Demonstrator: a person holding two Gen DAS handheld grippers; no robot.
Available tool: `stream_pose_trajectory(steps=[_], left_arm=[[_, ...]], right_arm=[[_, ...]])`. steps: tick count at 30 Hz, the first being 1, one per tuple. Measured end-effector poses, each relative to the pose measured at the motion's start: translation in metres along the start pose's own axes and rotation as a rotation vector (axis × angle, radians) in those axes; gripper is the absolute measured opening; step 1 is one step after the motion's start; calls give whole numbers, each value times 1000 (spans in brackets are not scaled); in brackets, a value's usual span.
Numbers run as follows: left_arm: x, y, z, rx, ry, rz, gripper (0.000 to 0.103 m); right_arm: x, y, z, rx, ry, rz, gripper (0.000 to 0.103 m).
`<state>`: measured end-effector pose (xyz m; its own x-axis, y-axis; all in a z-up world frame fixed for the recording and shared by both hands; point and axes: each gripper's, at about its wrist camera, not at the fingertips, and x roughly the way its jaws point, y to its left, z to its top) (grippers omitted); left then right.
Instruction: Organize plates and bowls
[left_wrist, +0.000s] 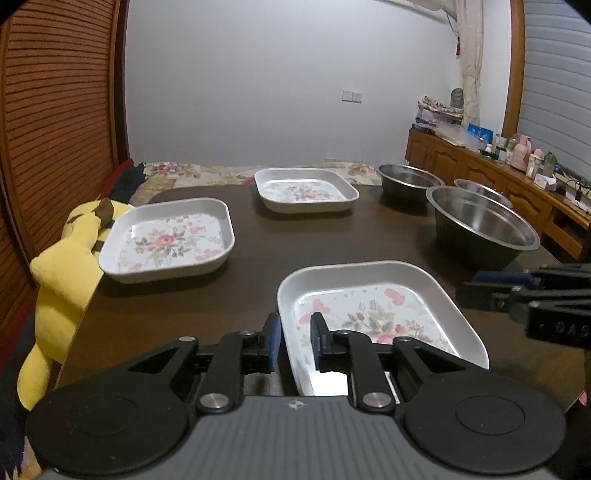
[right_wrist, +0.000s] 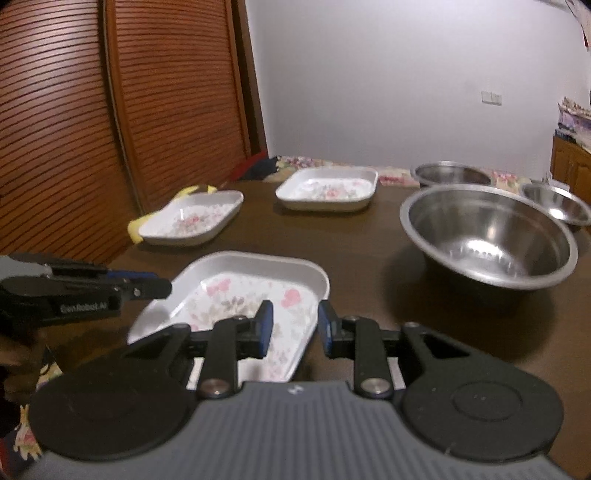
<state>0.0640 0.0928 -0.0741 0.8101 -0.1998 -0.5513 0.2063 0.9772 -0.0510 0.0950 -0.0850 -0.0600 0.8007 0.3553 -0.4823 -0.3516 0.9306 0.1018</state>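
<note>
On the dark desk (left_wrist: 332, 229), listed left to right.

Item: yellow plush toy (left_wrist: 62, 280), off the desk's left edge, touching the left floral plate (left_wrist: 168, 240), which overhangs that edge.

Item: far floral plate (left_wrist: 306, 190), near the back edge, well apart from the others.

Item: near floral plate (left_wrist: 376, 314), white, square, shallow, at the front of the desk; both claws work on it.

Item: three steel bowls on the right: a large bowl (left_wrist: 480, 221) nearest, a back bowl (left_wrist: 408, 181) behind it, and a small bowl (right_wrist: 556, 203) at the far right. None is nested yet.

Left claw (left_wrist: 295, 332): jaws narrowly apart, straddling the near plate's left rim, one pad outside the wall, one inside. A sliver of gap shows at the outer pad, so it reads as loose, not pinching.

Right claw (right_wrist: 295, 325): jaws a little apart, astride the same plate's right rim; the picture is soft, and whether the pads press on the wall cannot be told.

Risks, as judged:
- The rim is thin, glossy and sloped; a weak pinch could let the plate slide out and drop on the desk.
- Lifting with one side loose would tip the plate.
- The overhanging left plate, propped by the toy, could be knocked off if another plate is set on it carelessly.
- A swing to the right could strike the large bowl.
</note>
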Motion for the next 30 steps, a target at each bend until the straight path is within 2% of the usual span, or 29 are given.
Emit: stream_pose_trajectory(steps=[3, 6, 8, 12, 20, 30], left_arm=[[-1, 4, 7, 8, -12, 3, 31], [5, 11, 16, 15, -12, 5, 34], [7, 16, 21, 21, -19, 10, 35], [12, 34, 32, 16, -34, 9, 46], [30, 87, 54, 18, -32, 25, 48], [60, 155, 76, -2, -21, 16, 49]], right_arm=[[-1, 7, 13, -42, -25, 19, 32], [3, 15, 29, -73, -44, 50, 33], [7, 20, 38, -89, -50, 69, 41], [25, 35, 56, -134, -37, 97, 42], [69, 58, 84, -126, 5, 133, 42], [148, 71, 100, -66, 135, 128, 42]])
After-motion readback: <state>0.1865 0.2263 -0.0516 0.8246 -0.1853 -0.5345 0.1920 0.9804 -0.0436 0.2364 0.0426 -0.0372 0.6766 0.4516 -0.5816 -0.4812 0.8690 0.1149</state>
